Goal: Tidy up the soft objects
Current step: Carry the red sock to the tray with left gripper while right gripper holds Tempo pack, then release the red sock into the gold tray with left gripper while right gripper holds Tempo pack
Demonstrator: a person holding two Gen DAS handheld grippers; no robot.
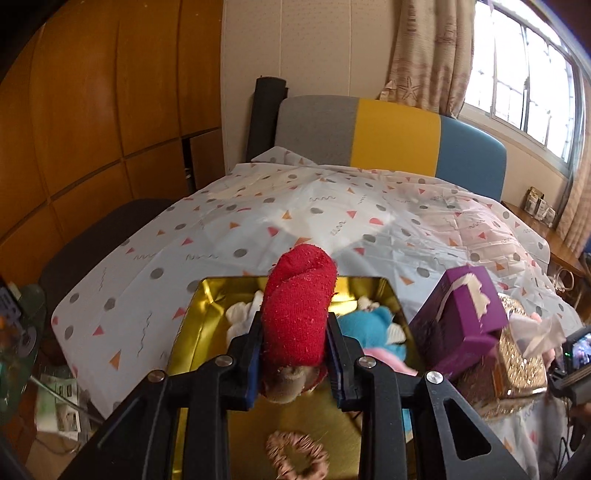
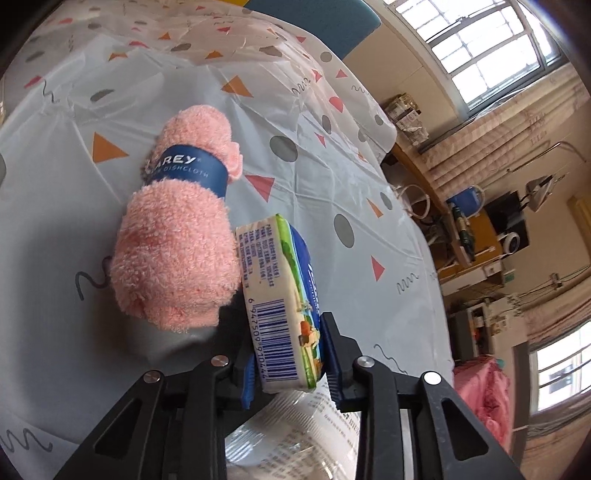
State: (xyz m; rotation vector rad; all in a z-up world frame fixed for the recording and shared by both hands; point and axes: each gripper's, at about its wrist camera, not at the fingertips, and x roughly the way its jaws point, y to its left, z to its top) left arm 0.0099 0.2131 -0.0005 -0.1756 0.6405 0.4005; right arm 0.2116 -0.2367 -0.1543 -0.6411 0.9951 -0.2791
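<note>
The left wrist camera sat just behind the left gripper (image 1: pixel 295 354), level and upright, facing the far headboard (image 1: pixel 388 136) across the patterned sheet (image 1: pixel 258 221). It looked down at close range into the gold tin (image 1: pixel 199 332), with the window (image 1: pixel 532 81) at far right.

The right wrist camera sat behind the right gripper (image 2: pixel 291 358), rolled to 1 side so the room (image 2: pixel 498 221) appeared tilted. It looked very close over the sheet (image 2: pixel 55 206).

The 2 views shared the sheet, the headboard's blue end (image 2: pixel 332 22) and the window (image 2: pixel 480 40).
</note>
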